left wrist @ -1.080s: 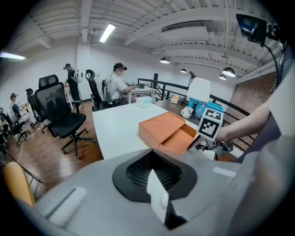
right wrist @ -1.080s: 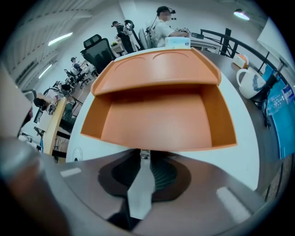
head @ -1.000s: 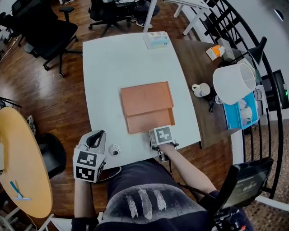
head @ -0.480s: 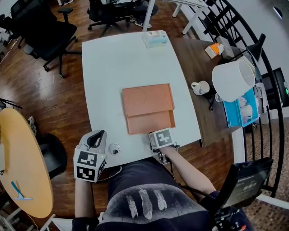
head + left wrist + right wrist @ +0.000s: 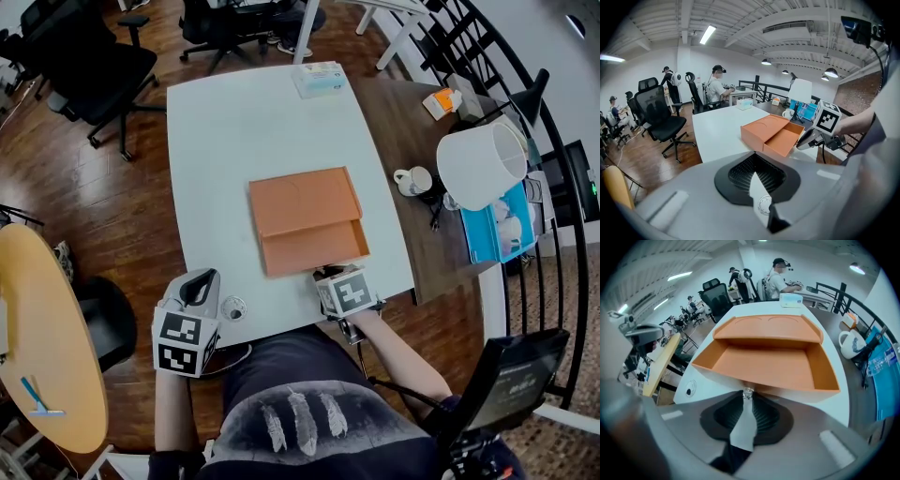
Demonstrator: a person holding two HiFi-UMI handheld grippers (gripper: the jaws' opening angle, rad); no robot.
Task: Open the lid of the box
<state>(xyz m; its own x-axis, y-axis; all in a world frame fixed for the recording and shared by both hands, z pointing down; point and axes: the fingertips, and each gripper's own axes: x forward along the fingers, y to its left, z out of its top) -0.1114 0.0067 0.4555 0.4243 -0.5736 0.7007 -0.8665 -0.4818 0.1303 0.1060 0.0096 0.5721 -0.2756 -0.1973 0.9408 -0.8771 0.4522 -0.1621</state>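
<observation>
Orange box [image 5: 302, 200] is seen mid white counter [image 5: 234, 131], w/ inner tray [image 5: 314, 246] slid partly out from under lid toward the person. R tool [image 5: 746, 401] is clamped on small shiny tab [image 5: 748, 392] at tray's front wall. L tool [image 5: 754, 185] is held by counter's near-left corner, jaws together, nothing between, well apart from box.
</observation>
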